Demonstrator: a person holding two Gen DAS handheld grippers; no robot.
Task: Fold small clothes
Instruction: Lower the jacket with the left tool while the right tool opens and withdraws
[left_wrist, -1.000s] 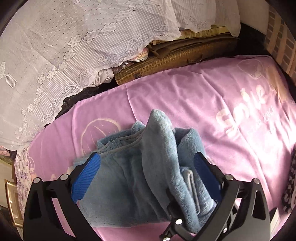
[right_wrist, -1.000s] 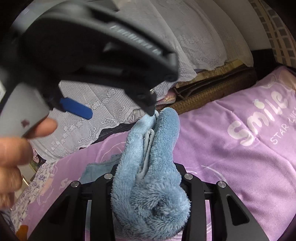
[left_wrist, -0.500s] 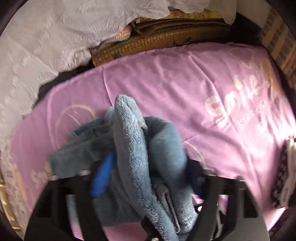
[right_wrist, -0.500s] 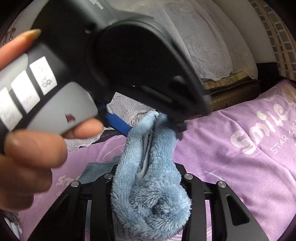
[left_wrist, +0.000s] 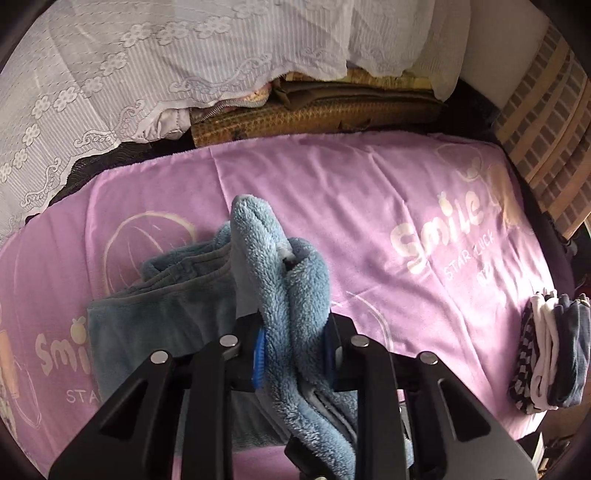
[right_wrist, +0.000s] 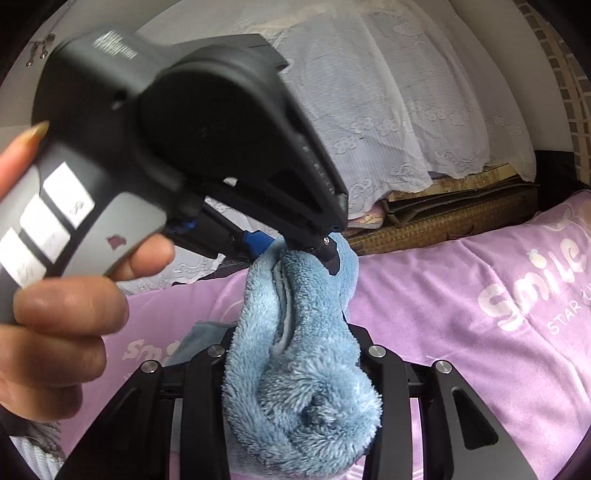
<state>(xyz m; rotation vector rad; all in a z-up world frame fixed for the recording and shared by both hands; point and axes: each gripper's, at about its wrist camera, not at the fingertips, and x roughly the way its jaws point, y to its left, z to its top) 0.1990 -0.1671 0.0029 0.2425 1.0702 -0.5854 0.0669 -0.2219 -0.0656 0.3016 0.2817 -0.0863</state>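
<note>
Grippers: two, the left gripper and the right gripper
Blue fleece garments: one
Purple blankets: one
White lace cloths: one
Piles of folded small clothes: one, at the blanket's right edge
Hands: one

Bare purple blanket lies open ahead and rightward; folded socks block its right edge; a lace-covered pile walls the far side.
</note>
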